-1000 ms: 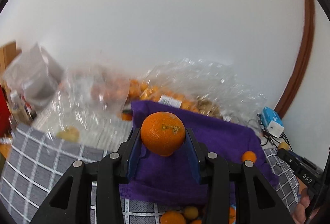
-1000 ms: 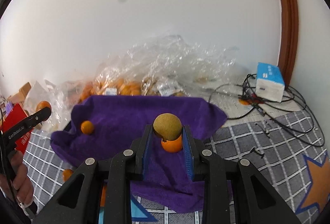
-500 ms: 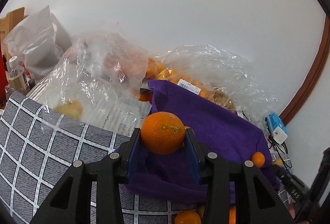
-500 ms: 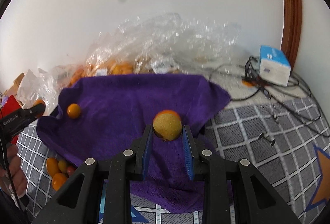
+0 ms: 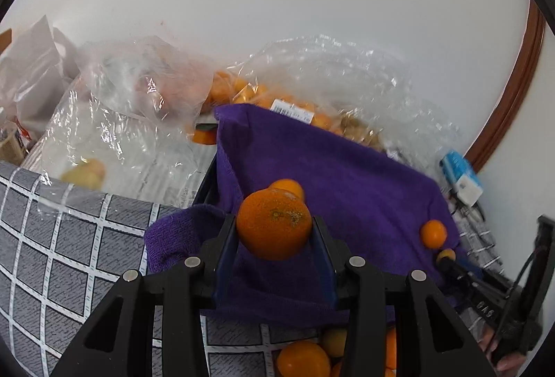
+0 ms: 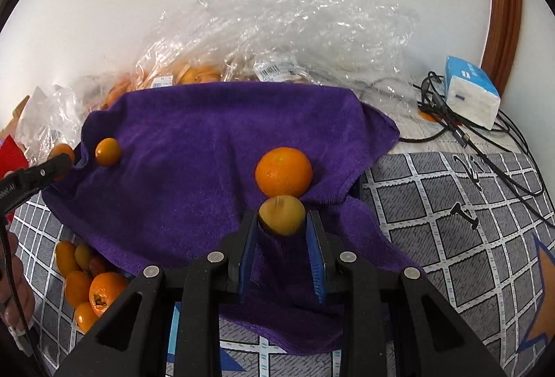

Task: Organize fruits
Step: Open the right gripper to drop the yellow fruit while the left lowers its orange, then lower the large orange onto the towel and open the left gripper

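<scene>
My left gripper (image 5: 274,231) is shut on a large orange (image 5: 274,223) and holds it over the near left edge of a purple towel (image 5: 347,182). My right gripper (image 6: 281,221) is shut on a small yellow-green fruit (image 6: 281,214), held low over the same towel (image 6: 194,148). On the towel lie a big orange (image 6: 283,171) just beyond my right fingers and a small orange (image 6: 108,151) at the far left. A small orange (image 5: 433,233) also shows in the left wrist view. A pile of loose fruit (image 6: 86,280) lies on the mat beside the towel.
Clear plastic bags of oranges (image 6: 194,71) stand behind the towel against the white wall. Another bag (image 5: 114,120) lies to the left. A blue and white box (image 6: 470,92) and black cables (image 6: 485,141) lie to the right. The grey checked mat (image 6: 468,238) covers the surface.
Both grippers moved forward and lower over the towel with their fruit still held. The big orange on the towel now shows clear beyond the right gripper's fruit.
</scene>
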A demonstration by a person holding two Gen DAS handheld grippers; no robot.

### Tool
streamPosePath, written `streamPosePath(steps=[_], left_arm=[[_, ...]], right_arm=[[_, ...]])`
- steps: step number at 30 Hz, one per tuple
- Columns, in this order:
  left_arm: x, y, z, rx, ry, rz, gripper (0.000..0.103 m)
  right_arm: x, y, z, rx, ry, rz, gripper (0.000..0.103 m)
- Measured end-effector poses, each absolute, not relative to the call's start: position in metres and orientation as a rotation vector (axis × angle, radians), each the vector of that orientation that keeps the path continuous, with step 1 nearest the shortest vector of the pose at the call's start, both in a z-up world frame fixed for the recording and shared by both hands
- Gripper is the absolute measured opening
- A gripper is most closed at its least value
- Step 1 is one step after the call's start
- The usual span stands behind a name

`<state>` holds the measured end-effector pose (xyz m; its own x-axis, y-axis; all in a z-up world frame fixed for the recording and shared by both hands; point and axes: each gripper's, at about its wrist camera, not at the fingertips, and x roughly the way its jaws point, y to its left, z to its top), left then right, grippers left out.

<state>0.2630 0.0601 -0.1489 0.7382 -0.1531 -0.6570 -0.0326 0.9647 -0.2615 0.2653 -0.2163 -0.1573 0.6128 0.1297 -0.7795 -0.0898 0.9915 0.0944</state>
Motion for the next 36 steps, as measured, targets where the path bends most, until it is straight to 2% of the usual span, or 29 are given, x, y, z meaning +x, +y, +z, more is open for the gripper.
streamPosePath(steps=[11, 13, 18, 19, 29, 33, 36], left_arm=[[0.270, 0.045, -0.159, -0.126, 0.802, 0.026, 0.040], [0.270, 0.044, -0.159, -0.111, 0.808, 0.034, 0.040], [0.272, 0.046, -0.159, -0.115, 0.808, 0.031, 0.040], [0.272, 0.046, -0.159, -0.116, 0.807, 0.029, 0.040], [0.271, 0.044, -0.158, -0.105, 0.797, 0.028, 0.040], [0.268, 0.046, -0.154, -0.112, 0.776, 0.025, 0.048], [0.265, 0.048, -0.149, -0.129, 0.756, 0.015, 0.049]], right_arm=[[0.265, -0.215, -0.157, 0.043, 0.902, 0.121, 0.029], [0.265, -0.216, -0.156, 0.050, 0.901, 0.121, 0.034], [0.260, -0.215, -0.149, 0.046, 0.866, 0.117, 0.056], [0.259, -0.216, -0.147, 0.052, 0.858, 0.120, 0.056], [0.256, -0.217, -0.142, 0.065, 0.827, 0.111, 0.058], [0.251, -0.216, -0.138, 0.049, 0.793, 0.107, 0.058], [0.249, -0.215, -0.137, 0.041, 0.786, 0.108, 0.058]])
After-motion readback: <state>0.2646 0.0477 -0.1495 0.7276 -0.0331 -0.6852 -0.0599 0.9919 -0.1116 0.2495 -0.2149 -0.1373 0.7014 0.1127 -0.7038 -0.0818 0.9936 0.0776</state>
